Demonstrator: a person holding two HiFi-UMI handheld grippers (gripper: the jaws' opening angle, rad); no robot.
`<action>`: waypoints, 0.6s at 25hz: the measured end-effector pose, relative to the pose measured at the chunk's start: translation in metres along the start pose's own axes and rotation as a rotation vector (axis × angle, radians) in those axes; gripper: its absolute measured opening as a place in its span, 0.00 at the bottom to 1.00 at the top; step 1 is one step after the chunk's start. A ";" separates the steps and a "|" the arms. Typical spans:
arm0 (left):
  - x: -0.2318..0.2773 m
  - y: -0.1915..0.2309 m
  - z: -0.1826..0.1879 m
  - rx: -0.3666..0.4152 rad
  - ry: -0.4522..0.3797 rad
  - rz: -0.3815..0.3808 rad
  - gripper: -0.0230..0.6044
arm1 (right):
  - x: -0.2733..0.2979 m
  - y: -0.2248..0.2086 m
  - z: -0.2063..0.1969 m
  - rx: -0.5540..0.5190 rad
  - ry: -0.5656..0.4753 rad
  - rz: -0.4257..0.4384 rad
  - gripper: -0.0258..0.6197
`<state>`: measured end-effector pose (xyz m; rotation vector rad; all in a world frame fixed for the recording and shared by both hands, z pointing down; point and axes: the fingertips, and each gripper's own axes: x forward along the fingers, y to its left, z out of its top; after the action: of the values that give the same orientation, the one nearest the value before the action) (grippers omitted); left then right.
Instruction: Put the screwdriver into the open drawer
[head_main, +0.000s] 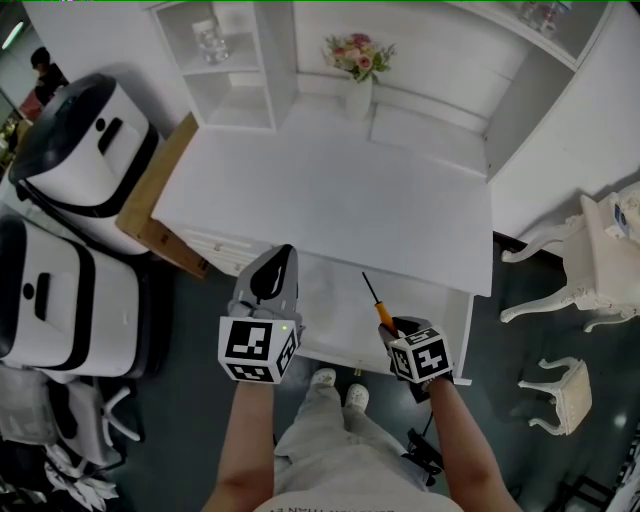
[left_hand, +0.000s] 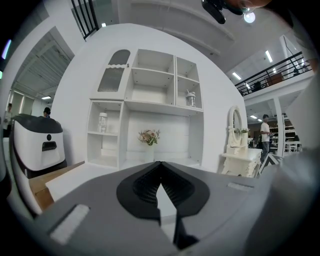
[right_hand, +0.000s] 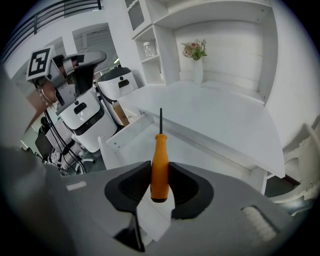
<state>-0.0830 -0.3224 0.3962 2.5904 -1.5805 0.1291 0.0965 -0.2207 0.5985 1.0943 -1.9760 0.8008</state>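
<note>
At the left we hold the left gripper (head_main: 283, 253), its jaws together at the tips with nothing between them, above the front left corner of the white desk (head_main: 330, 195). It points roughly level towards the shelves and the vase of flowers (head_main: 357, 68).

Just right of it the open drawer (head_main: 335, 315) stands pulled out from under the desk's front edge, its white floor bare.

Over the right half of the drawer we see the screwdriver (head_main: 382, 314). Its long axis runs along the jaws, with the dark shaft and tip pointing away from us and downward towards the desk edge and the orange handle's butt nearest us.

The right gripper (head_main: 389, 334) is clamped on that handle, one pad on each side.
</note>
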 end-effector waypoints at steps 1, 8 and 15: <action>0.001 0.000 -0.001 -0.002 0.002 0.000 0.04 | 0.003 -0.001 -0.001 -0.006 0.012 0.002 0.22; 0.009 -0.001 0.002 0.004 0.002 -0.014 0.04 | 0.029 -0.007 -0.011 -0.033 0.089 0.006 0.22; 0.017 -0.006 0.005 0.017 0.003 -0.036 0.04 | 0.051 -0.017 -0.019 -0.021 0.152 -0.008 0.22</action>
<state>-0.0704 -0.3352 0.3927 2.6284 -1.5372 0.1444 0.0977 -0.2354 0.6539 0.9990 -1.8481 0.8318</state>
